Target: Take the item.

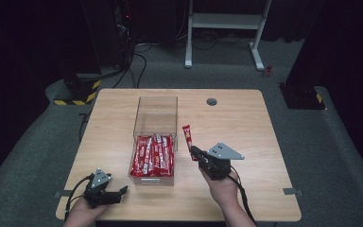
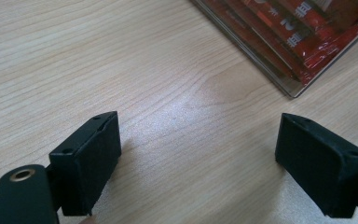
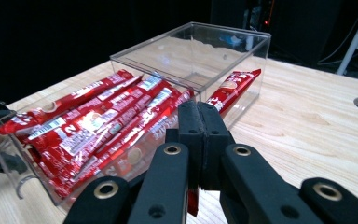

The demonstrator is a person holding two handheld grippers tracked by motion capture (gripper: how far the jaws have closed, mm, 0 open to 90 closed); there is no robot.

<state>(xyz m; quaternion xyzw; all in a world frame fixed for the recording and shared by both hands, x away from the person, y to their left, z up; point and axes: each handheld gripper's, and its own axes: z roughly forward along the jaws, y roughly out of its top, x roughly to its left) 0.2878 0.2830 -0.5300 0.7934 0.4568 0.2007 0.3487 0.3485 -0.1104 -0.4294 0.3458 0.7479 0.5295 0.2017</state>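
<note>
Your right gripper [image 3: 200, 140] is clamped on a red stick [image 1: 187, 138] by its lower end, beside the box [image 1: 154, 142], so it can drop in. Left gripper [image 2: 200, 158] rests wide open, empty.

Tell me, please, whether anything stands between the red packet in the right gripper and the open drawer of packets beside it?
Nothing visible does. The right gripper holds the red packet just beside the clear drawer, whose top is open over the packets already inside; only the drawer's low side wall lies between.
</note>
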